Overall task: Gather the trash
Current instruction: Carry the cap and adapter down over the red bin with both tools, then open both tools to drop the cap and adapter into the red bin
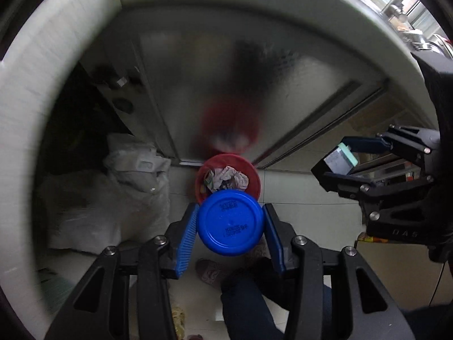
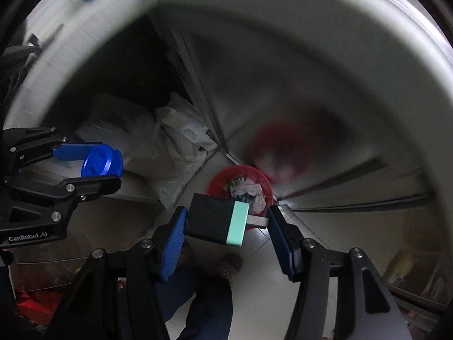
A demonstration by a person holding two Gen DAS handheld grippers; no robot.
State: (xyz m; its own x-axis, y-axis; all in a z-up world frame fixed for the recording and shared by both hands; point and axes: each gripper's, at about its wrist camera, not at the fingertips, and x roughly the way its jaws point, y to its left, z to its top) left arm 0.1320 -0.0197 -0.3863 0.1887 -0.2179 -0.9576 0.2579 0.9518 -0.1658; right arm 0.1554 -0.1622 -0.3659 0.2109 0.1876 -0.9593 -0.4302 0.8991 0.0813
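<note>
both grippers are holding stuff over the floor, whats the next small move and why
Probably ease the left gripper forward until the blue lid sits over the red bin, then open. The lid overlaps only the bin's near rim, so a drop now might miss. The bin already holds crumpled paper. The right gripper, shut on the black box, can follow.

One red bin (image 1: 228, 171) at twelve o'clock — one blue lid (image 1: 230, 222), one black-and-mint box (image 2: 216, 223), two grippers — several white bags (image 1: 113, 192) at nine.
</note>
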